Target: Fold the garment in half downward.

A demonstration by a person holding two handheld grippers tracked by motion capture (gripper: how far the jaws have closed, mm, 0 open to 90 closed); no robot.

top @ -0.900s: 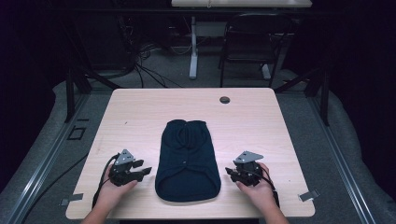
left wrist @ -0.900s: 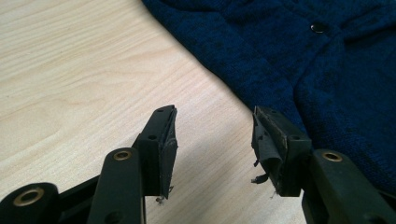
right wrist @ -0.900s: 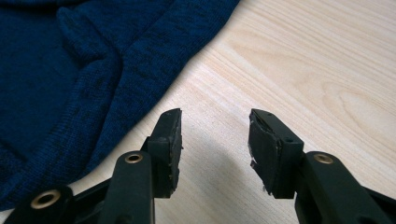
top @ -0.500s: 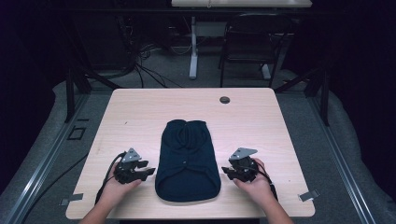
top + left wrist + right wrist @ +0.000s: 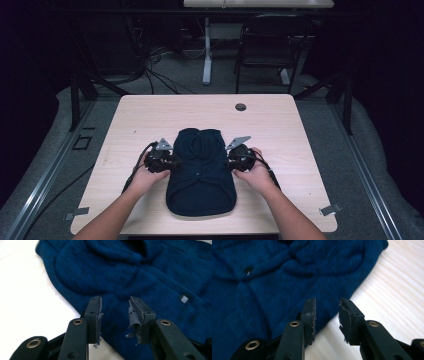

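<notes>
While the dark blue knit sweater (image 5: 201, 172) lies flat near the front middle of the pale wood-grain table (image 5: 300, 130), the left gripper (image 5: 167, 161) sits at its left edge and the right gripper (image 5: 235, 158) at its right edge. In the left gripper view the fingers (image 5: 95, 312) stand apart over the sweater's edge with nothing pinched; the right gripper view shows its fingers (image 5: 310, 311) likewise parted, straddling the garment's border and bare table. A small round dark grommet (image 5: 241, 107) sits near the table's far edge. Beyond, the room is dim: grey carpet (image 5: 325, 107), tangled cables (image 5: 150, 70) on the floor, a white desk leg (image 5: 206, 55), and a dark chair (image 5: 270, 50).
</notes>
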